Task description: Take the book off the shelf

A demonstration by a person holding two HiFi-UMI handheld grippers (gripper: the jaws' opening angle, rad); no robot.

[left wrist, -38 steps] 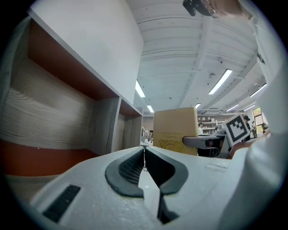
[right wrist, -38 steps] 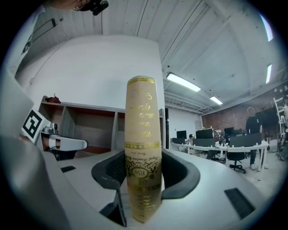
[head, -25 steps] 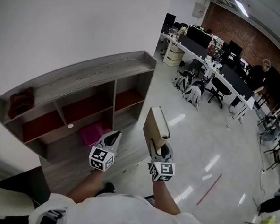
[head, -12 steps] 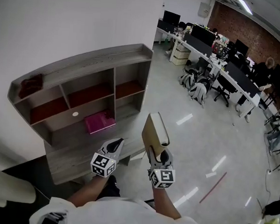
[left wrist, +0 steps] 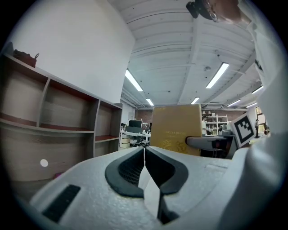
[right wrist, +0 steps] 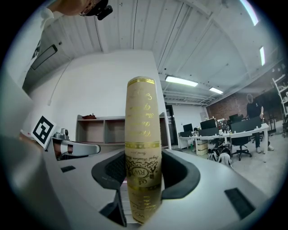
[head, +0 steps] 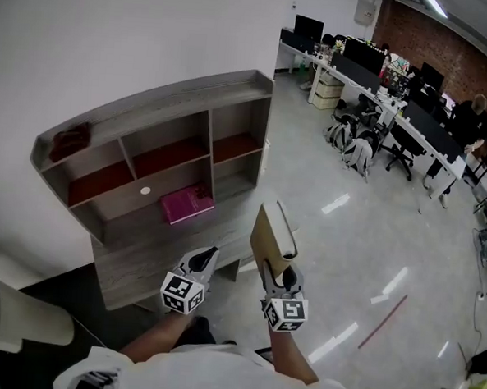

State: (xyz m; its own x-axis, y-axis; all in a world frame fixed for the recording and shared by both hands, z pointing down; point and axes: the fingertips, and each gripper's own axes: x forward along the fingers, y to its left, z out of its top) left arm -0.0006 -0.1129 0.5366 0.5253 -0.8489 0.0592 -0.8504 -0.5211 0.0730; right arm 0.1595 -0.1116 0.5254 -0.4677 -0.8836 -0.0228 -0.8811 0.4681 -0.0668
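Note:
A tan hardback book (head: 271, 234) with gold print on its spine (right wrist: 143, 148) stands upright in my right gripper (head: 278, 270), whose jaws are shut on its lower end. It is held in the air in front of the grey wooden shelf unit (head: 163, 102), well apart from it. In the left gripper view the same book (left wrist: 175, 128) shows to the right. My left gripper (head: 206, 257) hangs beside it, jaws shut with nothing between them. A pink book (head: 187, 204) lies flat on the shelf's middle ledge.
A dark red bag (head: 69, 140) sits on top of the shelf at the left. The shelf stands against a white wall. Office desks (head: 374, 78) with monitors and chairs fill the far right, with a person (head: 472, 113) there. The floor (head: 364, 238) is glossy grey.
The view has pulled back from the shelf, which now sits farther off and more fully in view. Both grippers keep their places, the book still upright in the right one.

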